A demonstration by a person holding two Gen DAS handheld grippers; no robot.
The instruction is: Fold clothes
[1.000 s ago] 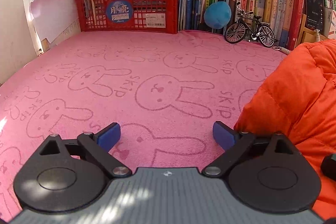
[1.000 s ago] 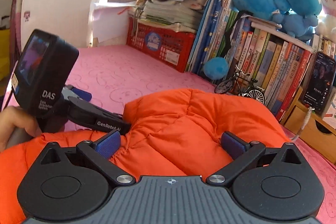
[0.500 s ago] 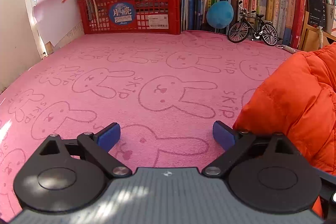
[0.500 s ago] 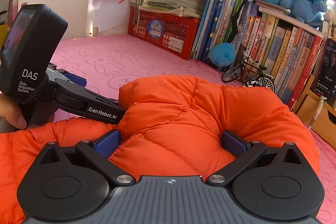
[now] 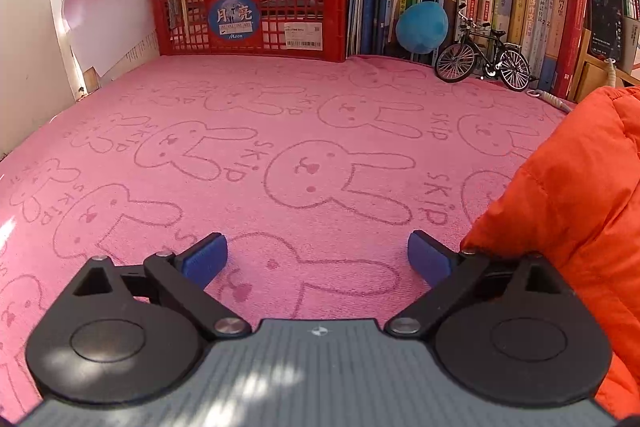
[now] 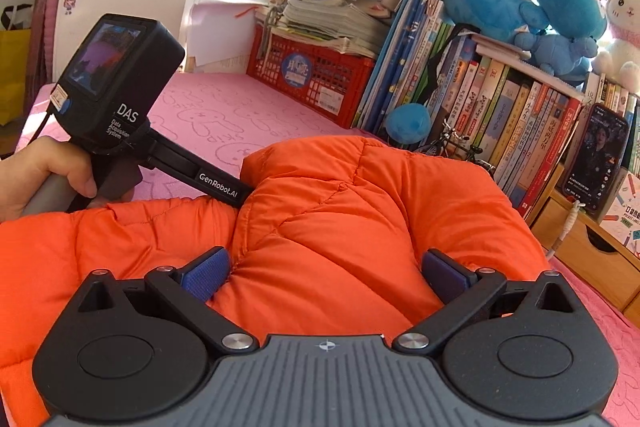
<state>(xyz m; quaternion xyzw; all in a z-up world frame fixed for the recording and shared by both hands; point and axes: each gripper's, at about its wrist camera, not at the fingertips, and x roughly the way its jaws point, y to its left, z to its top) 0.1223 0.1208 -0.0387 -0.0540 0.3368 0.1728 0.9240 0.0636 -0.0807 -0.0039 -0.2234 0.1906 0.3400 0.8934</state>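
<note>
My right claw [image 6: 325,277] is spread wide with a puffy fold of the orange jacket [image 6: 360,219] bulging between its pads, not pinched. My left claw [image 5: 318,259] is also spread, nothing in it, hovering over the pink bunny-print cover [image 5: 240,155] just left of the jacket's edge. The jacket lies near and right on the cover. A hand [image 6: 48,175] grips the left tool's handle. Far back: red crate [image 5: 256,19] with stacked papers, blue ball [image 5: 422,27], toy bicycle [image 5: 480,61], row of books [image 5: 520,7].

Orange quilted jacket [image 6: 360,211]; pink rabbit-patterned cloth [image 5: 280,131]; seemingly blue tool pads [image 5: 204,259]
</note>
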